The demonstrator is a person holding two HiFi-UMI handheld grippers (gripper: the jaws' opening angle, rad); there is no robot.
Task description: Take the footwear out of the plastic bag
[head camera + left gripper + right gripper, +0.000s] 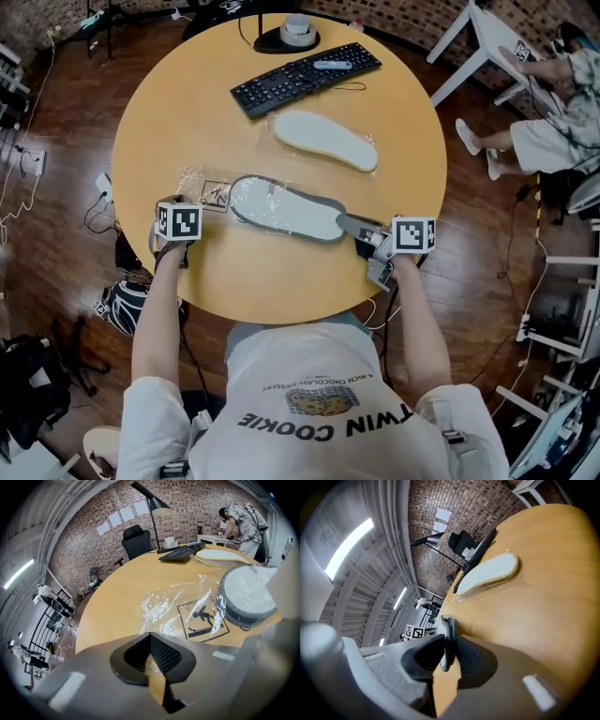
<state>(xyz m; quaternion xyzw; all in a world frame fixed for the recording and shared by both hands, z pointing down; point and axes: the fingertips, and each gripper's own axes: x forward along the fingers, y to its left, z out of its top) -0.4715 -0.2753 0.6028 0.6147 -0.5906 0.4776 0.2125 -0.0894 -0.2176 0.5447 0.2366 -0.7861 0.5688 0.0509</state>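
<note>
A grey-rimmed white insole lies in the middle of the round table, most of it inside a clear plastic bag. My left gripper is shut on the bag's loose end; the film is pinched between its pads, and the bagged insole lies ahead to the right. At the insole's bare grey end my right gripper is shut on it; the grey edge stands clamped between its pads. A second, bare white insole lies farther back on the table.
A black keyboard and a lamp base stand at the far side of the wooden table. A seated person and a white desk are at the right. Bags lie on the floor at the left.
</note>
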